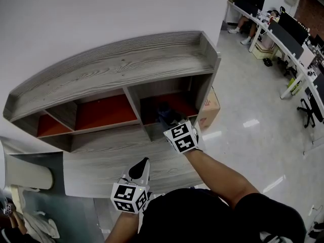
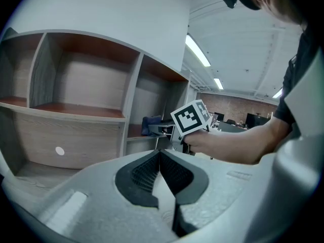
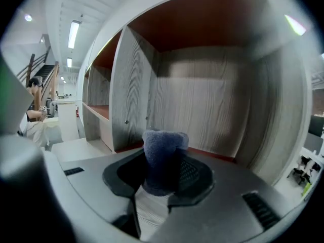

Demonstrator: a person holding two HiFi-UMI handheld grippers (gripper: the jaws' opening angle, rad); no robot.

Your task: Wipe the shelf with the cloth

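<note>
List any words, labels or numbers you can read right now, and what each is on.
No text is readable in any view.
Cardboard box beside the shelf: reddish print, too small to read.
Marker cube on the left hand-held gripper: square patterns only, no letters.
Marker cube on the right hand-held gripper, which clamps the cloth: the same.

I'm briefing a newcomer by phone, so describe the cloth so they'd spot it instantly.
Find the grey wood-grain shelf unit against the white wall, then its right-hand red-floored compartment. There the jaws of the right gripper are shut on a bunched dark blue cloth, the only fabric there.
</note>
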